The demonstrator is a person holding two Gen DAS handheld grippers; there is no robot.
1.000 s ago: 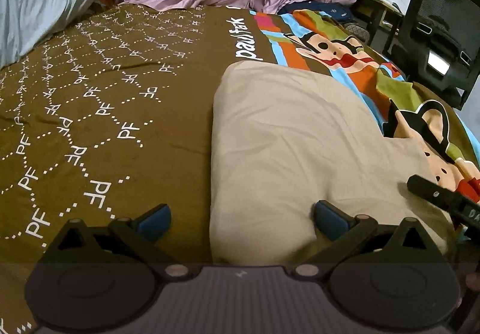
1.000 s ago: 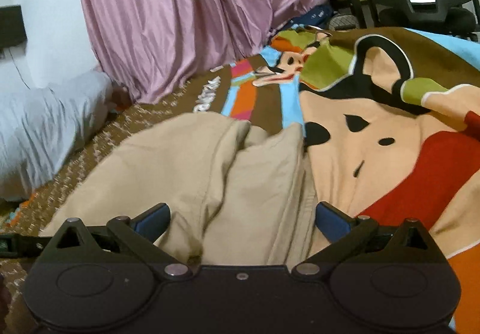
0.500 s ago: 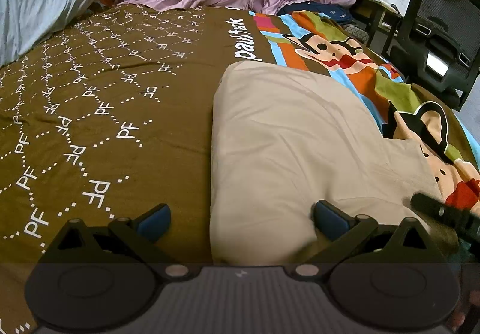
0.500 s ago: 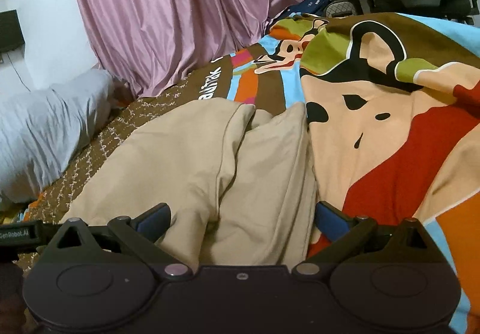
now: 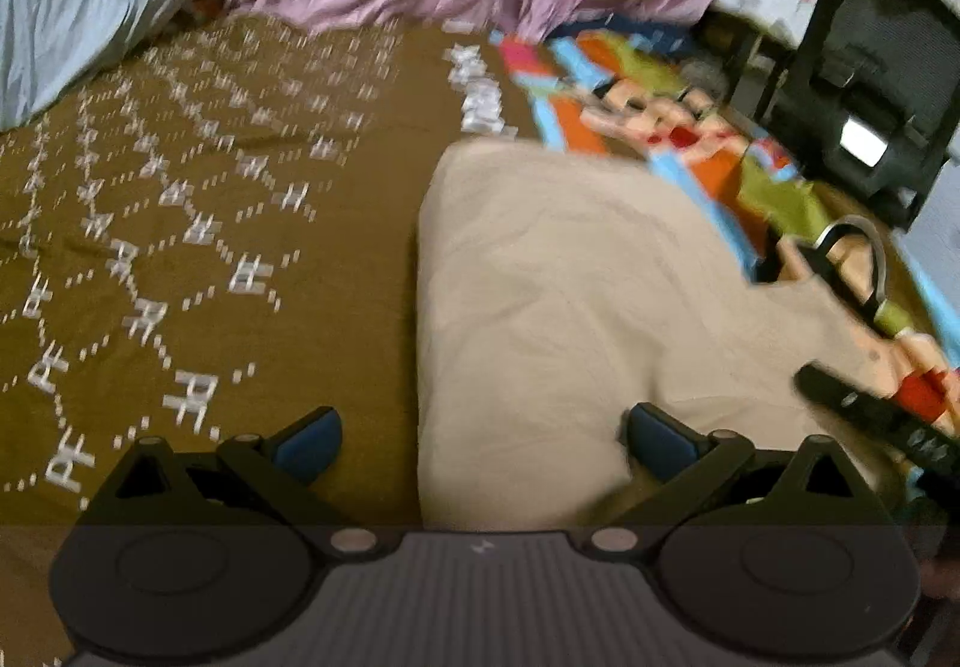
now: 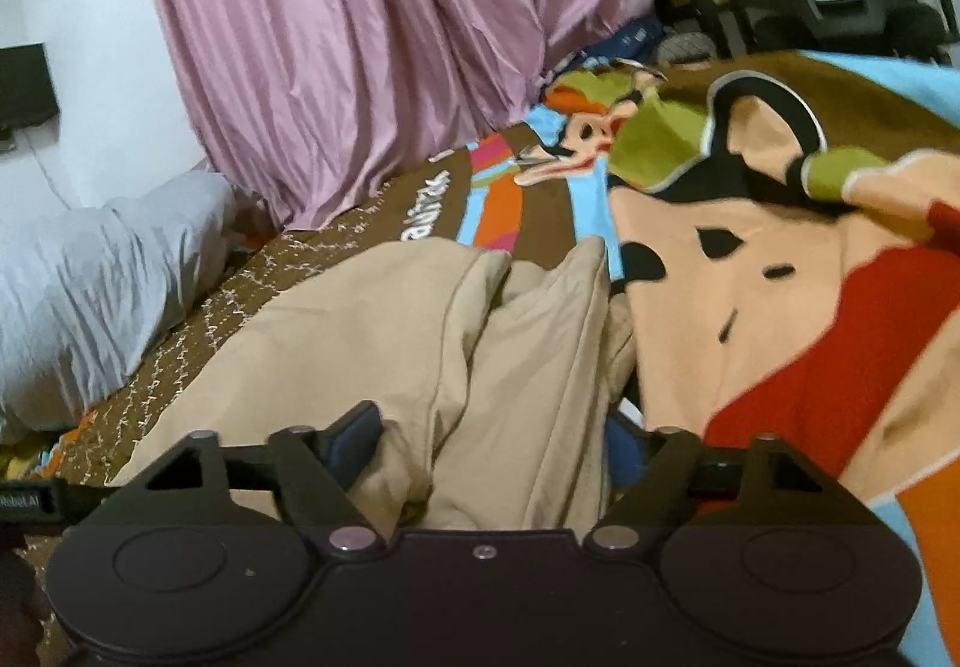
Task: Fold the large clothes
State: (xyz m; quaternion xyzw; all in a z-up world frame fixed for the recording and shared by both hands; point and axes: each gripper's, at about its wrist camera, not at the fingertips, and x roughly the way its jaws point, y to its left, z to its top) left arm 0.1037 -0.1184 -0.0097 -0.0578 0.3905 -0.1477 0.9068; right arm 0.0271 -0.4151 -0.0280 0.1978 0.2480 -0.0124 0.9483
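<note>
The left gripper (image 5: 483, 436) points down at a slant over the bed, and its jaws stand wide apart. Its left blue pad (image 5: 309, 436) hangs above the brown bedspread (image 5: 180, 247). The right pad rests on the near left edge of the beige garment (image 5: 570, 307), which lies folded on the bedspread, so the edge of the cloth runs between the two pads and neither presses it.

The right gripper (image 6: 498, 442) points lower and flatter, along the garment (image 6: 390, 331). Its jaws have just been closing and now stand at a middle width. A thick bunch of the beige cloth lies between them; the left pad (image 6: 357, 436) touches the cloth. The right pad is mostly hidden behind the fold, so I cannot tell if the grip is firm.

The left wrist view is blurred. It alone shows the flat top of the garment and one dark finger of the right gripper at the right edge. The right wrist view alone shows the raised folds of the cloth, the cartoon print (image 6: 750, 277), the pink curtain (image 6: 360, 37) and the grey pillow (image 6: 90, 283) in sharp detail.
</note>
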